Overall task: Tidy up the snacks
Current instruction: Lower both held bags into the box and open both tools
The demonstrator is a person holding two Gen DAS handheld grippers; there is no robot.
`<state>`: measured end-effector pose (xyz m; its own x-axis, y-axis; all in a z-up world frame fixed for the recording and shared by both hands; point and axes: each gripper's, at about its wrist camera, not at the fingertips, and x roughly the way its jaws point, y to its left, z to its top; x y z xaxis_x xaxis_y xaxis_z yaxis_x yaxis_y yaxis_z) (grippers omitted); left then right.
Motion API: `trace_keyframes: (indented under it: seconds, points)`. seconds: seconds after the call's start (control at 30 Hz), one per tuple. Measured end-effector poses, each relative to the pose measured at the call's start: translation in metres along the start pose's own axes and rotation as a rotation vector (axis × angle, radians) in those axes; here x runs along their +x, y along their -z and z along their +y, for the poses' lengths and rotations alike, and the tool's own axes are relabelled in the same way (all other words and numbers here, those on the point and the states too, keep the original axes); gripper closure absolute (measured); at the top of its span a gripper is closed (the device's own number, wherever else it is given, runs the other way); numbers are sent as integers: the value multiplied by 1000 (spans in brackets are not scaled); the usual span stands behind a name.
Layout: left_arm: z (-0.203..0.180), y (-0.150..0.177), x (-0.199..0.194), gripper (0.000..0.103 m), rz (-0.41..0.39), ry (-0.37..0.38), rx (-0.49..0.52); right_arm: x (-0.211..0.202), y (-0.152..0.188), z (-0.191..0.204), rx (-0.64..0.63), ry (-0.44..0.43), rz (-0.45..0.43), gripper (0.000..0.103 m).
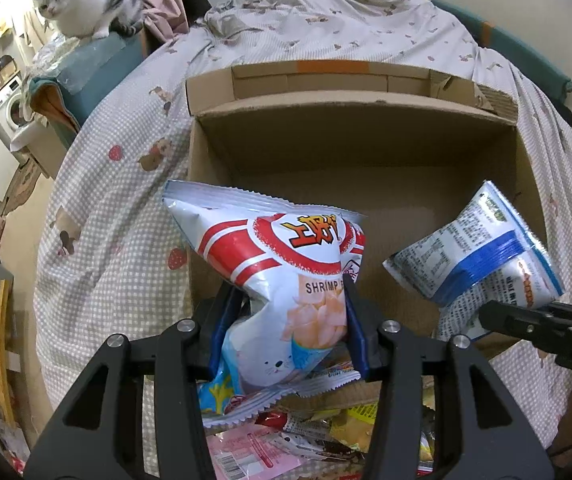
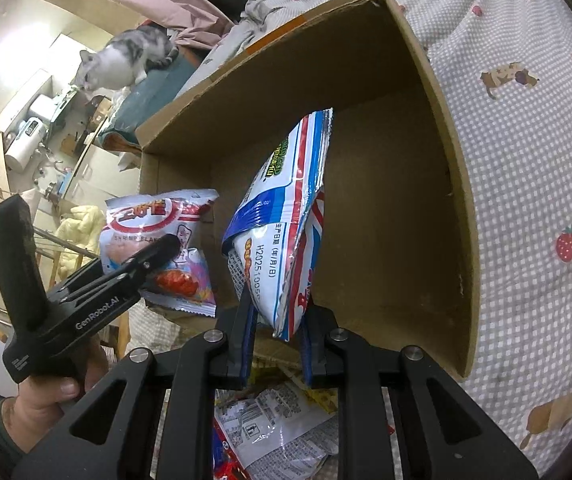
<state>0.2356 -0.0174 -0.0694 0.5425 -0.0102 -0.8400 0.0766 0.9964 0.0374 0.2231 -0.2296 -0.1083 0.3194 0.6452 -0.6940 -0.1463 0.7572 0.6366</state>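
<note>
Over the open brown cardboard box (image 1: 366,152) on the checked bedspread (image 1: 125,200), you hold two snack bags. Your left claw (image 1: 292,312) is clamped partway on the white and red shrimp-chip bag (image 1: 286,264), at the box's near left edge. Your right claw (image 2: 275,344) is pinched almost fully together on the lower end of the blue, white and red snack bag (image 2: 286,216), upright above the box's right side. Loose snack packets (image 1: 306,432) lie near you, below both claws. A grey and white cat (image 1: 85,4) sits far left.
</note>
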Motion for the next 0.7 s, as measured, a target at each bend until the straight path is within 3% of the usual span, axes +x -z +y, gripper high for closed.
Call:
trace_keyframes:
  seconds: [0.43, 0.7]
  points:
    - [-2, -2, -10, 58, -40, -9, 11, 7, -1, 8, -27, 19, 14, 80]
    - [-1, -2, -14, 53, -50, -8, 3, 5, -3, 12, -65, 50, 2, 74]
